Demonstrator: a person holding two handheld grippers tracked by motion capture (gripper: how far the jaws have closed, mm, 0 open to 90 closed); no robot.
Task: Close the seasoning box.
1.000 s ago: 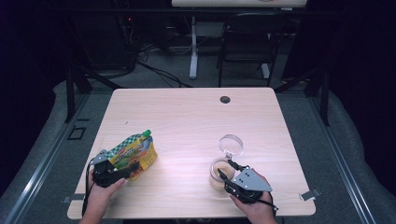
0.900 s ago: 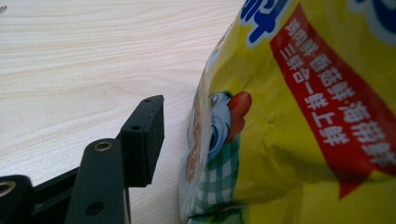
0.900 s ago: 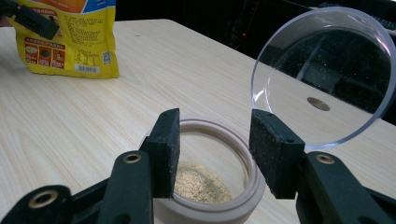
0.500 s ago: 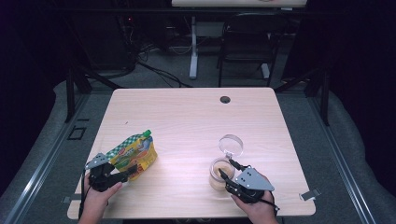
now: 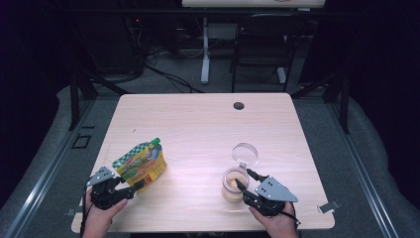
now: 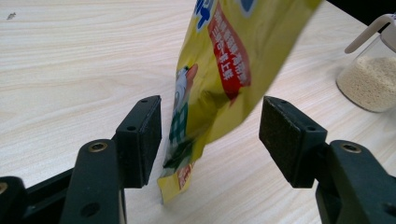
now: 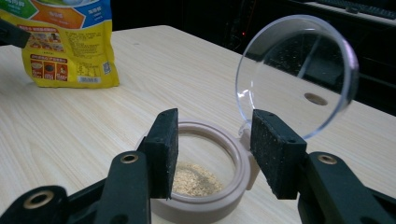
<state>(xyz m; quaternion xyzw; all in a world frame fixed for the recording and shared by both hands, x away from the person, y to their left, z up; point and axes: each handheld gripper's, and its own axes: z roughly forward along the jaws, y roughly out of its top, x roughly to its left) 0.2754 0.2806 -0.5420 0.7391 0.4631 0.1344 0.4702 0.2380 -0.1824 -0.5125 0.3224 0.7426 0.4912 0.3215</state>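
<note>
A yellow and green pouch [image 5: 140, 162] with a green spout stands tilted on the table's near left. My left gripper [image 5: 134, 185] is open at its lower end. In the left gripper view the pouch's bottom corner [image 6: 187, 154] hangs between the two jaws, close to the left one, with a gap to the right one. A small clear jar [image 5: 234, 184] holds beige granules, and its round clear lid [image 5: 245, 154] is flipped up. My right gripper [image 5: 242, 182] is open just at the jar's near side. In the right gripper view the jaws frame the jar's rim [image 7: 205, 198] and lid [image 7: 296, 74].
The light wooden table [image 5: 208, 129] has a dark cable hole [image 5: 238, 105] near its far edge. A folding chair [image 5: 260, 47] and cables stand on the floor beyond it. The pouch [image 7: 65, 42] shows far left in the right gripper view, and the jar [image 6: 369, 79] far right in the left gripper view.
My left gripper has drawn back a little toward the table's near left corner. The pouch, the jar and my right gripper have hardly moved.
</note>
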